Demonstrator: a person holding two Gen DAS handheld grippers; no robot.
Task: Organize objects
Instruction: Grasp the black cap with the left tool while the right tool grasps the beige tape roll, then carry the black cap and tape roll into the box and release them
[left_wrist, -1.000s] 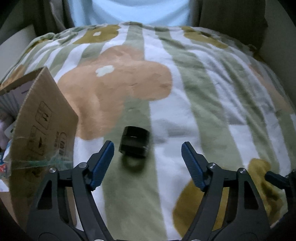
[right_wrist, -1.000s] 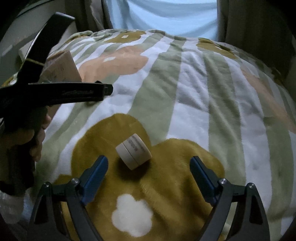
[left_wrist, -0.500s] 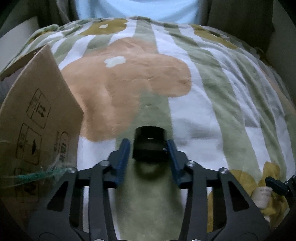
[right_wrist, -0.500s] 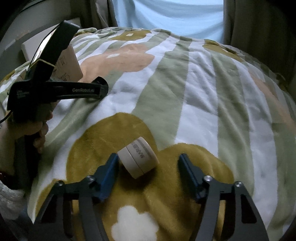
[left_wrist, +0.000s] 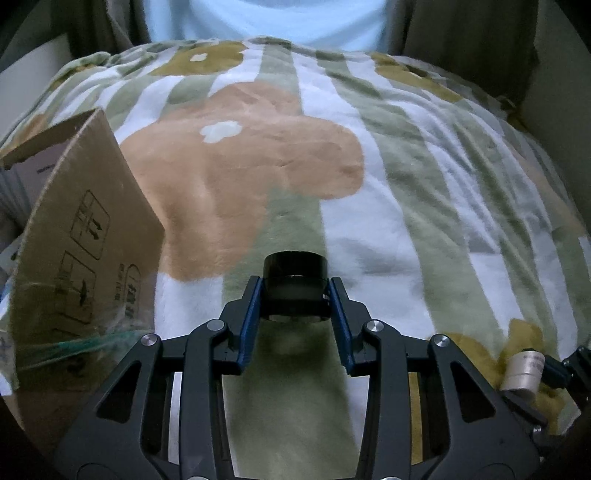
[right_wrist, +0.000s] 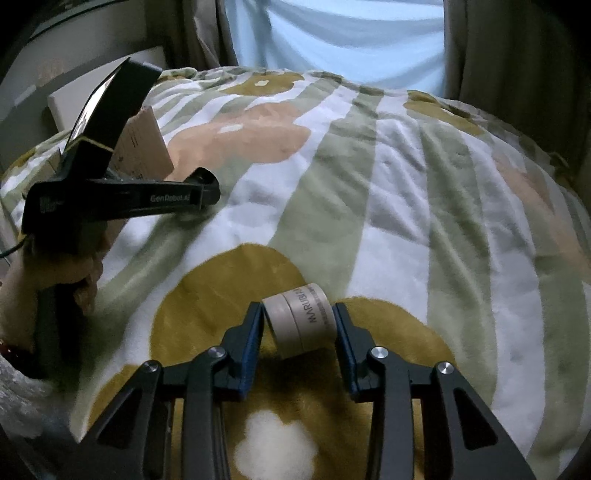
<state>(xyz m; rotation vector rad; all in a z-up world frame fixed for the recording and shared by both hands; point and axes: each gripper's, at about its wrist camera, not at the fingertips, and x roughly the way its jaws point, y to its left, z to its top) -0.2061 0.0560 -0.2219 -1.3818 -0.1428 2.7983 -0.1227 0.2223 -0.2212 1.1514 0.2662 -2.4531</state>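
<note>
Barely begun, I'd say: the left claw (left_wrist: 295, 295) pinches the black jar (left_wrist: 295, 275) and the right claw (right_wrist: 299, 325) the cream jar (right_wrist: 301, 319), both on the blanket (left_wrist: 424, 192), cardboard box (left_wrist: 79, 243) at nine o'clock.

Dim and bluish, lit from the curtained window (right_wrist: 332, 40) behind; soft shadows under the tongs, strong fisheye bending and dark vignetting at edges, slight blur

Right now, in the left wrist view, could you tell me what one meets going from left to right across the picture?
Brown cardboard box → small black round jar held between the left gripper fingers → small beige round jar at the right edge.
</note>
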